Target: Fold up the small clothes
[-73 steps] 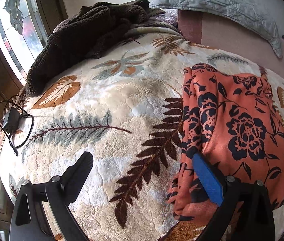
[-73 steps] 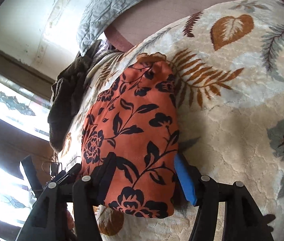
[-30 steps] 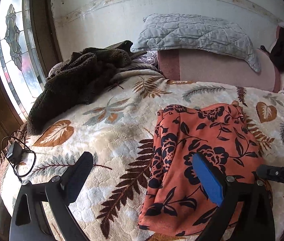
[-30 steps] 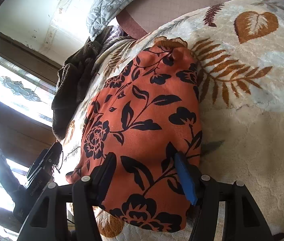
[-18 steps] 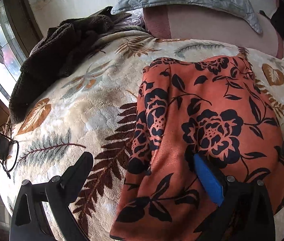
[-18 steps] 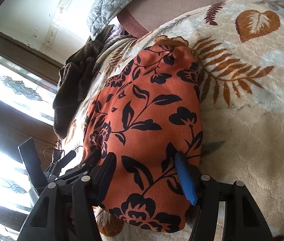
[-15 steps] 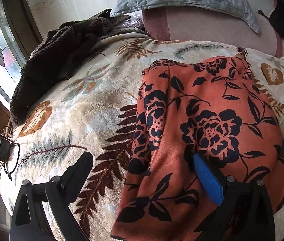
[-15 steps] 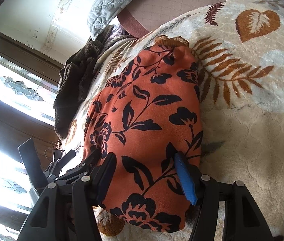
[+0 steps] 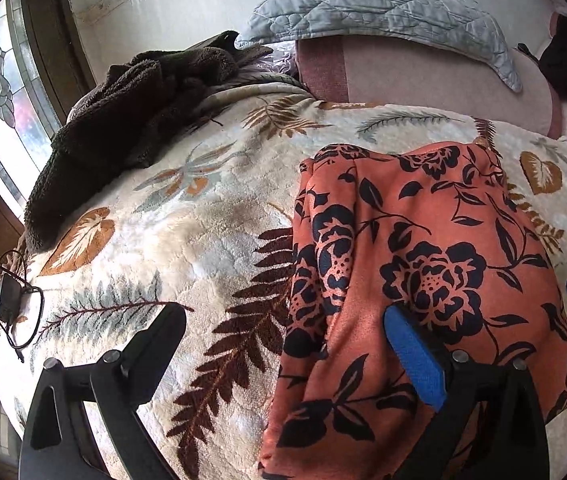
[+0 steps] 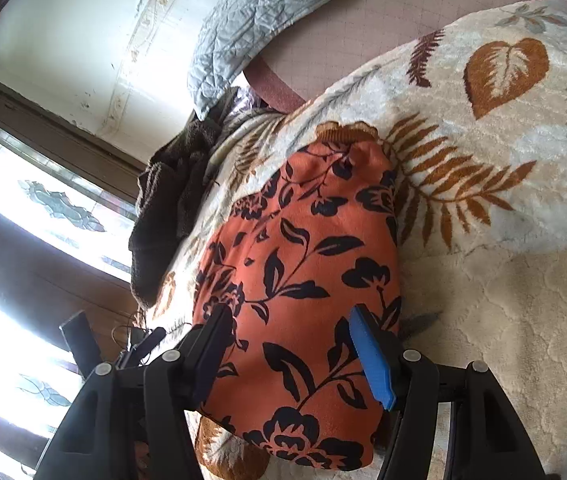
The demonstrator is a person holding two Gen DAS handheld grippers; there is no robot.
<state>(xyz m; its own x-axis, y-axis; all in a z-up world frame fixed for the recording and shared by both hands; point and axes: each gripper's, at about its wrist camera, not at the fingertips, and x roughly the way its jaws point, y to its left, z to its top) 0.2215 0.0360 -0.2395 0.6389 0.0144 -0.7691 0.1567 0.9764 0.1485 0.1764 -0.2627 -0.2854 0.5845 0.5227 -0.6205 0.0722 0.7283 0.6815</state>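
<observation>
The orange flowered garment (image 9: 423, 264) lies already folded into a long strip near the blanket's (image 9: 211, 232) front edge, one more fold looks left, and the left gripper (image 9: 283, 340) and right gripper (image 10: 291, 340) have their fingers spread wide, holding nothing.

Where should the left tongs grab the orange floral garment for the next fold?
Take the orange floral garment by its loose near-left hem corner, coming in low from the left over the leaf-print blanket; that layered edge lies free there, and the open left tongs already straddle it.
</observation>
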